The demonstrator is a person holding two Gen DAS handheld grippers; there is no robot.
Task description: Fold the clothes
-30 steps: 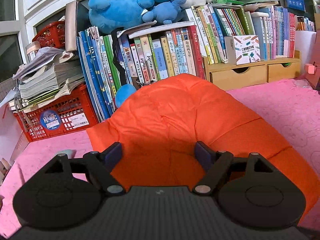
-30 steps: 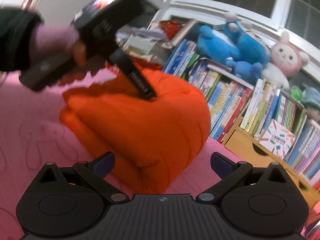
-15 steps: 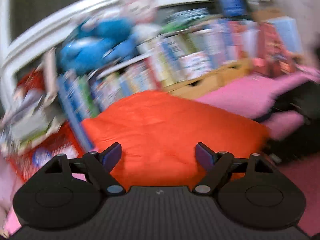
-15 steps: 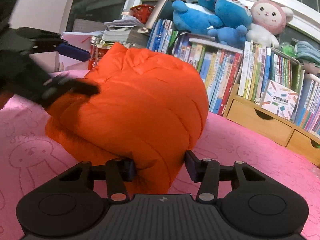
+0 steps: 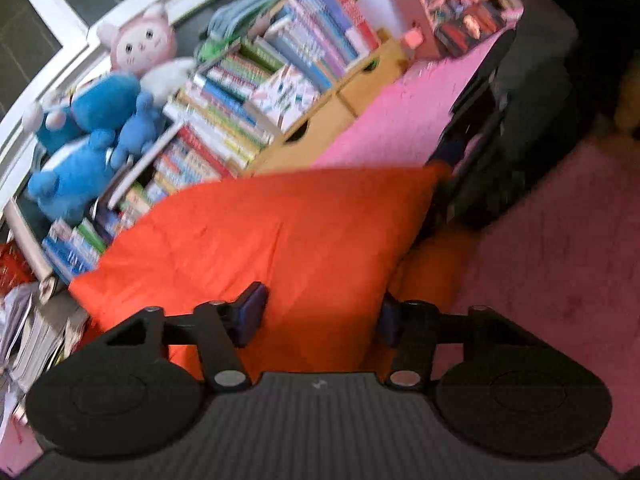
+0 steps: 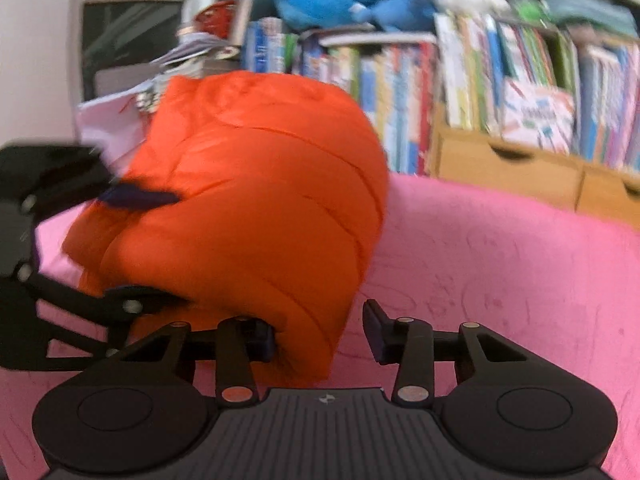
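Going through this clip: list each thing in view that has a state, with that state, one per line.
orange puffer jacket: folded into a puffy bundle on the pink cover.
left gripper: open, fingers straddling the jacket.
right gripper: open, jacket edge between its fingers.
wooden drawers: closed.
books: standing upright in a row.

A puffy, quilted orange down jacket (image 6: 256,200) sits bunched into a thick, rounded bundle on the pink plush surface (image 6: 500,264), its stitched channels curving across the top, just before a row of books.
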